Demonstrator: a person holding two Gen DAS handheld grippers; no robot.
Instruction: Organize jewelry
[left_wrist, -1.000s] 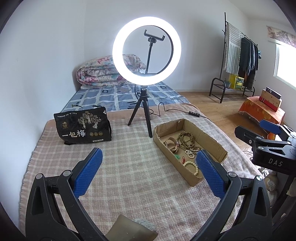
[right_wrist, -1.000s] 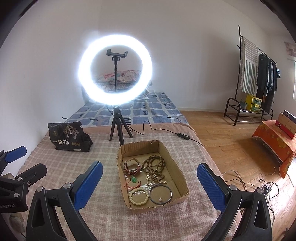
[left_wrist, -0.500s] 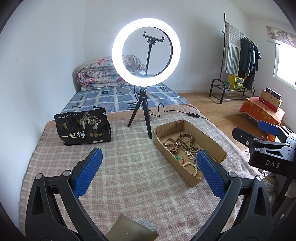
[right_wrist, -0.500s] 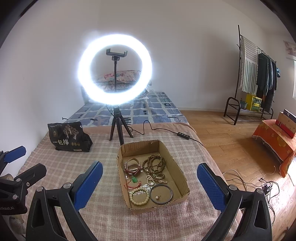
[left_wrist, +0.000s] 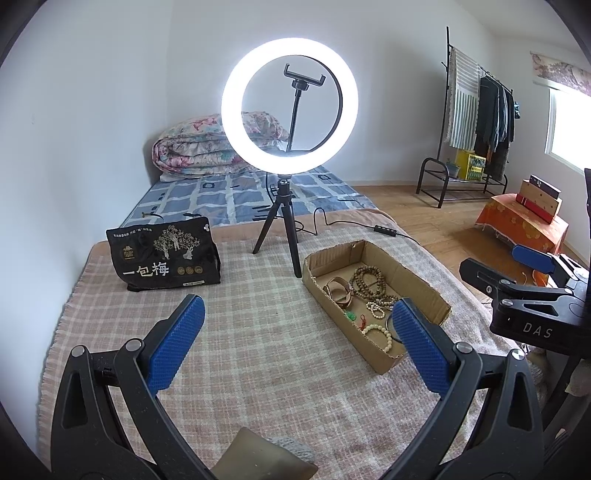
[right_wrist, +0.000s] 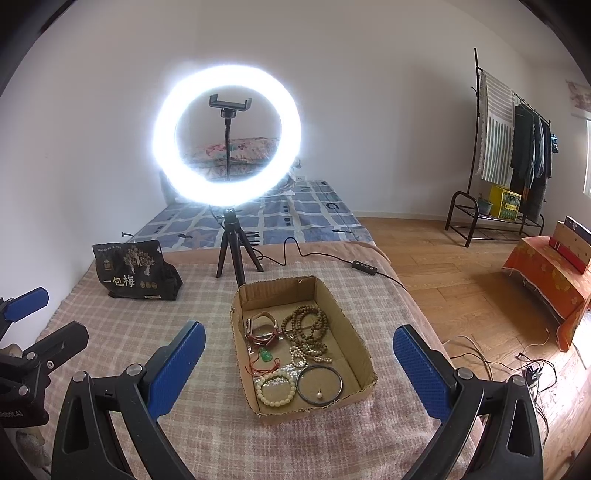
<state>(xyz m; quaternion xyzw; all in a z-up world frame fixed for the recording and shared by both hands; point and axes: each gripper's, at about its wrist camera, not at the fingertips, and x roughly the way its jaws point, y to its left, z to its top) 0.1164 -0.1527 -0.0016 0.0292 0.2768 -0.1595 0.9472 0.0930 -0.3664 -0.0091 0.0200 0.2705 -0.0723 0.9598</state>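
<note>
Jewelry lay in shallow cardboard box (right_wrist: 301, 347) on checked blanket (right_wrist: 155, 332). Left gripper (left_wrist: 293, 334) and right gripper (right_wrist: 299, 356) hovered above, fingers spread, empty. Brown bead strand (right_wrist: 306, 328) likely light, limp; pinch bunched loops. Pale bead bracelet (right_wrist: 277, 387) knobbly, flexible. Dark bangle (right_wrist: 319, 382) rigid, smooth, possibly slippery; grip rim.

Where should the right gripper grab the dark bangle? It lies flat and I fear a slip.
Pinch the dark bangle across its thin rim at the near-right arc, from above; it lies flat on the cardboard box floor, with the cream bracelet crowding its left.
</note>
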